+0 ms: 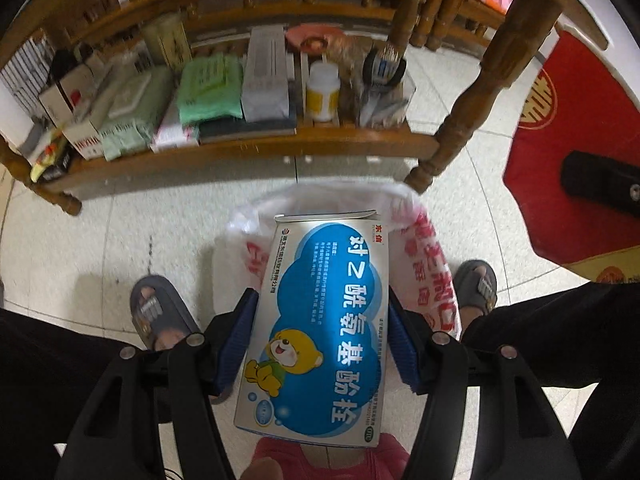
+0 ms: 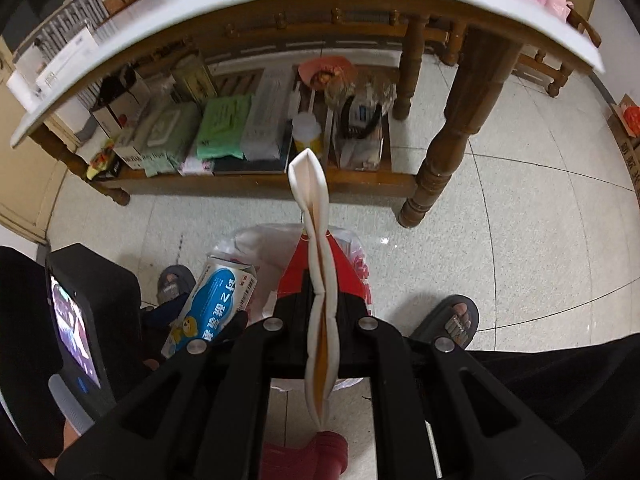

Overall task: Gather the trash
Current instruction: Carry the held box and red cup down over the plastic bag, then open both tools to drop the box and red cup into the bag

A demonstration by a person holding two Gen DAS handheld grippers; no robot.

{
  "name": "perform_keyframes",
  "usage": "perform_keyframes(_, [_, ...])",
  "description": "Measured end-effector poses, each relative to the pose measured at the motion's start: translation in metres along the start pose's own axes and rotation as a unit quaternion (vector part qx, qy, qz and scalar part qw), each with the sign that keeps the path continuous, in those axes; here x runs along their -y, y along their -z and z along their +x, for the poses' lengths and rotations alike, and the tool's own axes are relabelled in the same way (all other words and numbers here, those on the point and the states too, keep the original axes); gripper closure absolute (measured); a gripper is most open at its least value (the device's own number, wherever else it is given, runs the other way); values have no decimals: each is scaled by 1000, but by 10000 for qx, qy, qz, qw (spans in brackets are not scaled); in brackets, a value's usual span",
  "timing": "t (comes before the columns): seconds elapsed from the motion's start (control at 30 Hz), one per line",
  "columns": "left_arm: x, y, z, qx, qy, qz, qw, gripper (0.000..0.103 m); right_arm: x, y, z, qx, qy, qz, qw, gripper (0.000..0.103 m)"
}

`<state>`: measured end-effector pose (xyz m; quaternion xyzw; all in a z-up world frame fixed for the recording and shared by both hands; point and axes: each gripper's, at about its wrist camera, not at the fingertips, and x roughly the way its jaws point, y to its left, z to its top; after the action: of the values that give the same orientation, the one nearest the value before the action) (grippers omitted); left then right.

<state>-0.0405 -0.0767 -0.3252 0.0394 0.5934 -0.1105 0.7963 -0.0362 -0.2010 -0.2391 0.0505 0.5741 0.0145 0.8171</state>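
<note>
My left gripper (image 1: 323,298) is shut on a white and blue medicine box (image 1: 320,332) with a yellow bear on it; the blue pads (image 1: 236,340) press its two long sides. Straight below the box an open white plastic bag (image 1: 424,280) with red print sits on the tiled floor. My right gripper (image 2: 320,300) is shut on a flattened red and white carton (image 2: 316,240), seen edge-on, above the same bag (image 2: 256,248). In the left wrist view that red carton (image 1: 560,152) hangs at the right. The right wrist view shows the medicine box (image 2: 216,300) at the lower left.
A wooden table stands ahead, its leg (image 1: 480,92) near the bag and its low shelf (image 1: 248,148) full of packs and a bottle. A person's feet in grey slippers (image 1: 160,312) (image 1: 476,284) flank the bag. A red ribbed thing (image 2: 320,452) lies below the grippers.
</note>
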Motion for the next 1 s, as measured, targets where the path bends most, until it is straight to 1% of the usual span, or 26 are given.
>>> perform_keyframes(0.03, [-1, 2, 5, -41, -27, -25, 10000, 43, 0, 0, 4, -41, -13, 17, 10000, 96])
perform_keyframes(0.1, [-3, 3, 14, -121, 42, -89, 9999, 43, -1, 2, 19, -158, -75, 43, 9998, 96])
perform_keyframes(0.17, [-4, 4, 18, -114, -10, -102, 9999, 43, 1, 5, 32, -254, -125, 77, 9996, 96])
perform_keyframes(0.2, [-4, 5, 22, -130, 33, -119, 9998, 43, 0, 7, 39, -293, -144, 100, 9994, 96])
perform_keyframes(0.43, [-9, 10, 44, -219, -11, -279, 9994, 43, 5, 14, 82, -535, -102, 188, 9983, 96])
perform_keyframes(0.53, [-10, 13, 51, -202, -68, -286, 9994, 43, 5, 14, 95, -584, -81, 162, 9981, 96])
perform_keyframes(0.73, [-10, 19, 64, -344, -150, -262, 9990, 43, 2, 16, 118, -786, -148, 140, 9967, 96])
perform_keyframes(0.83, [-10, 21, 70, -399, -109, -261, 9988, 43, 0, 16, 126, -836, -127, 115, 9964, 96])
perform_keyframes(1.0, [-15, 22, 76, -474, -160, -332, 9982, 43, -4, 18, 142, -1048, -188, 74, 9943, 95])
